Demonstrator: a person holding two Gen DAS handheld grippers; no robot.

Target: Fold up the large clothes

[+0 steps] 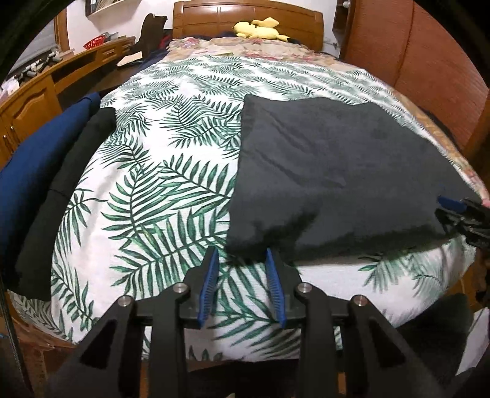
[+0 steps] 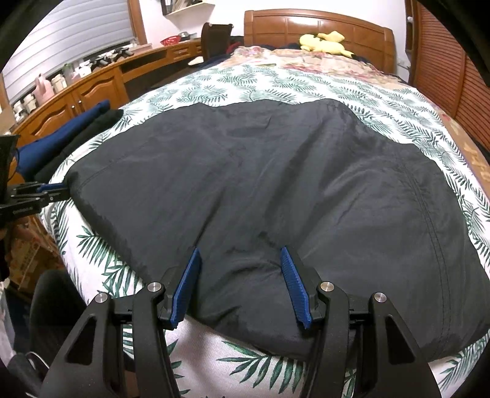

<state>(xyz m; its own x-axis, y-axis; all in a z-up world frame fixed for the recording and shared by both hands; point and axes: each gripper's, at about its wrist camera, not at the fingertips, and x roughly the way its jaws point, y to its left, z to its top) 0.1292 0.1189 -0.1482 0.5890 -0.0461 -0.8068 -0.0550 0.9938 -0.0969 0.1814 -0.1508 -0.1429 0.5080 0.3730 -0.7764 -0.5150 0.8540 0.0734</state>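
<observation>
A large black garment [image 2: 260, 189] lies spread flat on the leaf-patterned bed cover [image 2: 398, 113]. My right gripper [image 2: 240, 251] is open at the garment's near hem, its blue pads wide apart with a low bulge of cloth between them. In the left wrist view the black garment [image 1: 337, 171] fills the right half. My left gripper [image 1: 242, 254] stands open at its near left corner, the cloth's edge just at the pad tips. The right gripper [image 1: 444, 211] shows at that view's right edge, and the left gripper [image 2: 62, 191] at the right wrist view's left edge.
Folded blue [image 1: 39, 153] and black [image 1: 70, 171] clothes lie along the bed's left side. A yellow plush toy [image 1: 260, 29] rests by the wooden headboard [image 1: 245, 15]. A wooden desk [image 2: 92, 88] runs on the left and slatted wooden doors [image 2: 444, 70] on the right. A cardboard box [image 2: 27, 251] is beside the bed.
</observation>
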